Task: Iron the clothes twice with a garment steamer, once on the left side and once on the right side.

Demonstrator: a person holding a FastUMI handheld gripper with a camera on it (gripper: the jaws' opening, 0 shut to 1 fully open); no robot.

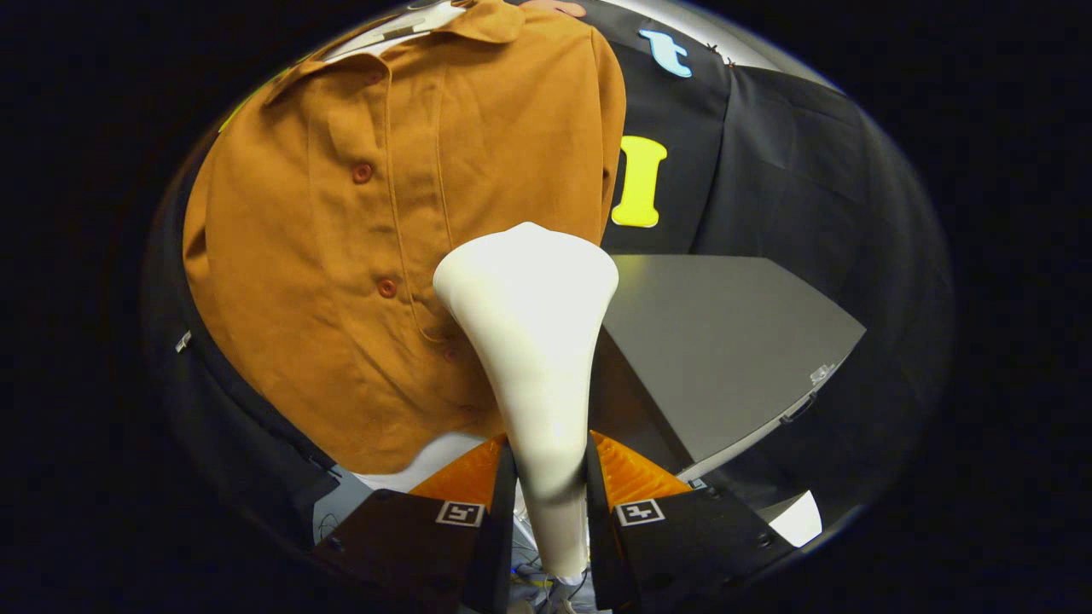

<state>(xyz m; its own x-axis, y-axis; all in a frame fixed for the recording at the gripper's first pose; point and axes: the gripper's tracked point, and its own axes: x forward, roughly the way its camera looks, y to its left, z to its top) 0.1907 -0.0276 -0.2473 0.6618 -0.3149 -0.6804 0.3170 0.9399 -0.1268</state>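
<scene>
Claw (543,486) clamped on white garment steamer (533,341) handle; flared head against hanging brown buttoned shirt (341,256).

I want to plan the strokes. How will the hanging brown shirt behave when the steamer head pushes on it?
The brown shirt looks soft and floppy, so it will likely give way and swing. The steamer, clamped between the gripper's fingers, has a wide smooth head that should probably glide, though the buttons might catch.
</scene>
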